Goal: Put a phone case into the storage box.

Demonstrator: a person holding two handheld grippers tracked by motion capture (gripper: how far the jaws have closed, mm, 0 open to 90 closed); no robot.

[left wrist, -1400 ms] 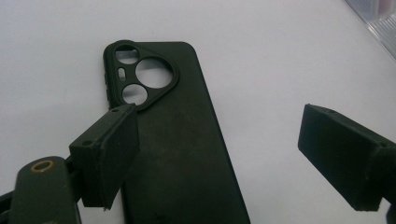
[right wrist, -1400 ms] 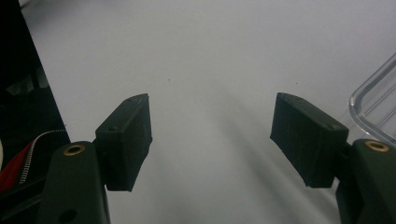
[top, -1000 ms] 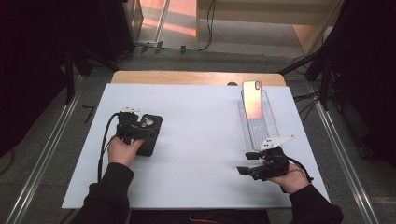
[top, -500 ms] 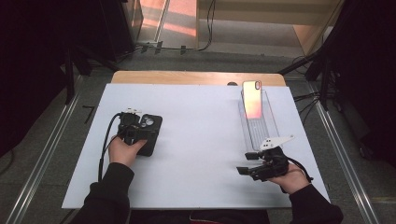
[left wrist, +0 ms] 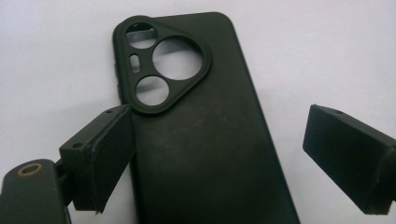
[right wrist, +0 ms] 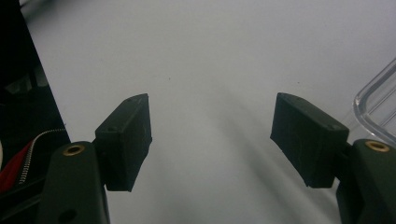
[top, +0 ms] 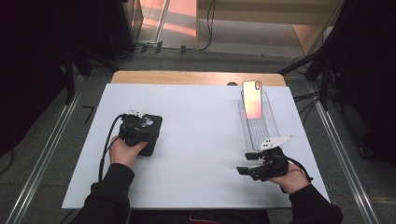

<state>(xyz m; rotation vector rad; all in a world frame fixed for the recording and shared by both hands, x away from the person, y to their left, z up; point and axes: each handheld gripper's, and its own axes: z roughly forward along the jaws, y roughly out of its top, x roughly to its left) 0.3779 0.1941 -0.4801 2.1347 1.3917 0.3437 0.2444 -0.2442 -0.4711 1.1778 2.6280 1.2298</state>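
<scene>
High view: a white sheet covers the wooden counter (top: 196, 77), and the person's two hands come in from the near edge. The left gripper (top: 135, 130) sits over a matte black soft phone case (top: 150, 135) that lies flat on the sheet, toward the left side. The right gripper (top: 250, 169) rests low at the near right, well apart from the case, pointing toward the left across the sheet. Just beyond it lies a long clear plastic tray (top: 268, 126), set lengthwise away from the person, with a glossy smartphone (top: 252, 99) lying in its far end; the phone's face reflects an orange-pink glow.

In the left gripper view the black case (left wrist: 205, 154) lies back side up, its rounded three-cornered camera cut-out with two round openings and a smaller one at the far end. The left gripper (left wrist: 219, 158) is released: its jaws straddle the case, one pad at the case's long edge just below the cut-out, whether touching it I cannot tell, and the other pad standing clear of the opposite edge with white sheet showing between.

In the right gripper view the right gripper (right wrist: 212, 140) is also released, jaws spread with bare white sheet between them, and a rounded corner of the clear tray (right wrist: 376, 107) shows at the right edge.
</scene>
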